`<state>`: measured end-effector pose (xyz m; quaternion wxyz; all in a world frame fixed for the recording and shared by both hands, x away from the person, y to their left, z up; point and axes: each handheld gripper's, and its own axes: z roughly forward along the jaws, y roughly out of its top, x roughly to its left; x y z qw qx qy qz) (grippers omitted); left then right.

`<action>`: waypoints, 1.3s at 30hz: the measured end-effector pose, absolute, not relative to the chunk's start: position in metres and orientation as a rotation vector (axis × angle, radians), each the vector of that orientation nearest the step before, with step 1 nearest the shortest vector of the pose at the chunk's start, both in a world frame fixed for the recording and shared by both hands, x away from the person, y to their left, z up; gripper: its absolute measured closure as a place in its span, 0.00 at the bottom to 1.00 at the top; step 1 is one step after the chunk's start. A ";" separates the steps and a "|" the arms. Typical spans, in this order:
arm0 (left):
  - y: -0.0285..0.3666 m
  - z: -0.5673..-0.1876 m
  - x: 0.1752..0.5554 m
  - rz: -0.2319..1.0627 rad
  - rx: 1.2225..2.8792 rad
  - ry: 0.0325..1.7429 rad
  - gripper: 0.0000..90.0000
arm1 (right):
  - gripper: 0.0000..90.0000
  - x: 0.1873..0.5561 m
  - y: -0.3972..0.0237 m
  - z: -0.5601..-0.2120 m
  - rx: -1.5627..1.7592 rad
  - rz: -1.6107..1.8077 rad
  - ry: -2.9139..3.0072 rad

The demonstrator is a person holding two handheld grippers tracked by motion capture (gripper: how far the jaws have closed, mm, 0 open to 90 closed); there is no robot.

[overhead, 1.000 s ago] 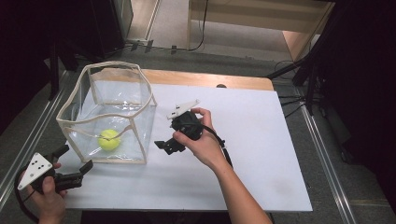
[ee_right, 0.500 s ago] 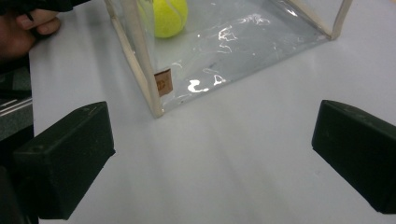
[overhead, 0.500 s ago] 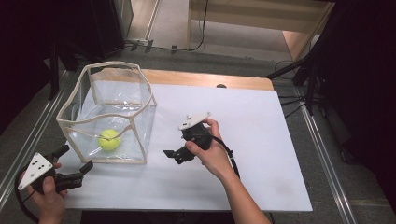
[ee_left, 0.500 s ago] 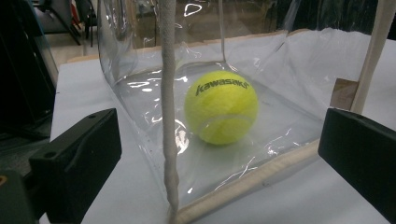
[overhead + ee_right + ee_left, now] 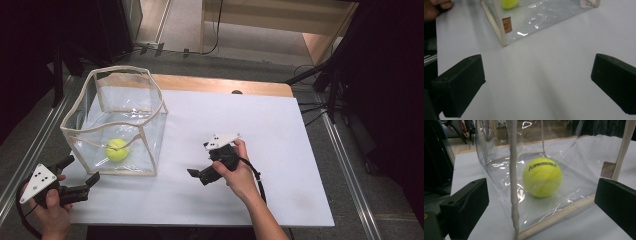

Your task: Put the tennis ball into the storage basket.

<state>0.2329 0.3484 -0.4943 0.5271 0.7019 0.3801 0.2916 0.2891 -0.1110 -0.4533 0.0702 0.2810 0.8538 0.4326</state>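
One tennis ball (image 5: 542,177) in clear bag (image 5: 150,145), logo upright, no long axis | left gripper (image 5: 79,176) lower left, jaws wide, aimed at bag | right gripper (image 5: 196,174) centre, jaws wide, tilted toward tabletop (image 5: 280,150).

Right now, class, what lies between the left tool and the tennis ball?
The clear bag's wall and its cream corner seam, seen in the left gripper view, separate the left tool from the tennis ball.

A yellow-green tennis ball (image 5: 542,177) with dark lettering rests on the floor of a clear bag (image 5: 148,95). The bag stands upright and open-topped at the desk's (image 5: 280,145) left side.
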 end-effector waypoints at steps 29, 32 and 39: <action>0.349 -0.494 0.231 0.702 1.674 0.895 0.00 | 0.00 0.262 -0.181 -0.481 1.005 1.304 2.448; 0.349 -0.494 0.231 0.701 1.674 0.892 0.00 | 0.00 0.259 -0.189 -0.482 1.023 1.301 2.436; 0.349 -0.494 0.231 0.701 1.672 0.892 0.00 | 0.00 0.252 -0.209 -0.486 1.072 1.308 2.398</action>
